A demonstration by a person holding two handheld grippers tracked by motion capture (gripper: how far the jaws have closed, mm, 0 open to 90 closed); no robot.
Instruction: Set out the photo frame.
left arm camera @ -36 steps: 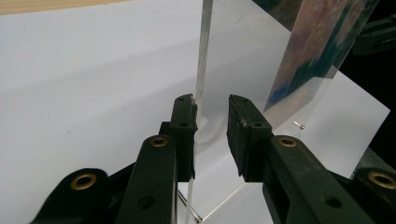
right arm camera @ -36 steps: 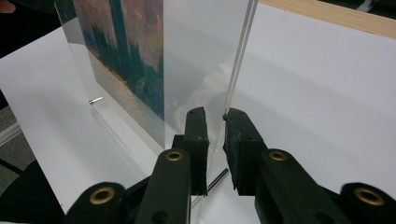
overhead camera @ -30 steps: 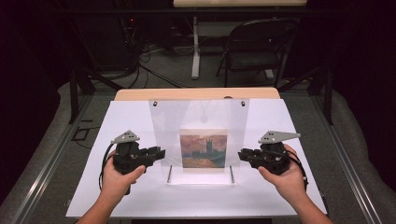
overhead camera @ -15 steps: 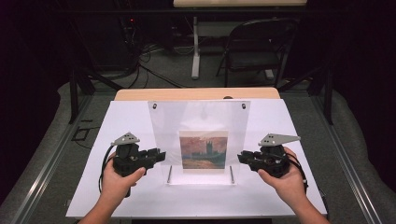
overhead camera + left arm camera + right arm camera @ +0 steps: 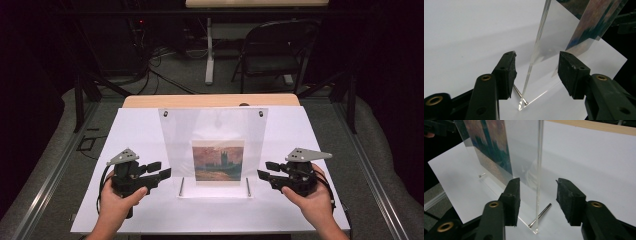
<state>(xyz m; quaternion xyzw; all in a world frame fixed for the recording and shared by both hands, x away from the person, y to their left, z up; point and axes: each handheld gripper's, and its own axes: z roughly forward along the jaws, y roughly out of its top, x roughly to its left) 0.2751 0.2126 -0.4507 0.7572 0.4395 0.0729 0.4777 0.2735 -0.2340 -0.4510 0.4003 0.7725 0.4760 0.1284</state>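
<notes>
Stand (upright) between both tongs

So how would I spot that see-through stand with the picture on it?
Find the white table. At its middle, between the two hand-held grippers, a clear acrylic stand rises upright. It alone is transparent, with a small reddish painting of towers on its lower half.

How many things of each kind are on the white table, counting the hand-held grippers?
Clear acrylic stand: 1
Painting print: 1
Metal pins: 2, one and one
Grippers, jaws just opened off the stand: 2, left gripper and right gripper
Total: 6
</notes>
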